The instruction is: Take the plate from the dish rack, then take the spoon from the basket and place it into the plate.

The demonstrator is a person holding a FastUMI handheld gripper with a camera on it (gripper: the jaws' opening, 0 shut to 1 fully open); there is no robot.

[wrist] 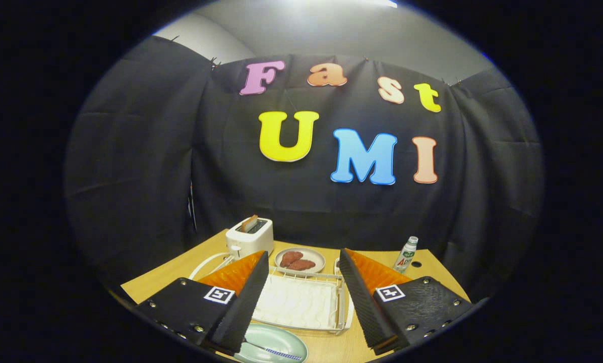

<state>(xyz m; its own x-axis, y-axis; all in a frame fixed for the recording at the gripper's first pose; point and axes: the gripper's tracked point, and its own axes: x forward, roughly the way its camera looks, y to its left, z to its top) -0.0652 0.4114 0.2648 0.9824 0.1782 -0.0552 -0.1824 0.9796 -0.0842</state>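
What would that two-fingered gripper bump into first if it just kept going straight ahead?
Probably the empty white wire dish rack lying between the open gripper fingers; depth is unclear, so it might pass over it toward the small plate of reddish food.

Your gripper [304, 302] has two wedge-shaped fingers with ribbed inner faces, standing spread apart. Each finger sits on a black textured plate studded with silver screws. Each plate carries a small square black-and-white marker.

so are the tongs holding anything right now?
Nothing. The tongs are open above the dish rack, fingers apart and touching nothing. The spoon lies in the plate nearby.
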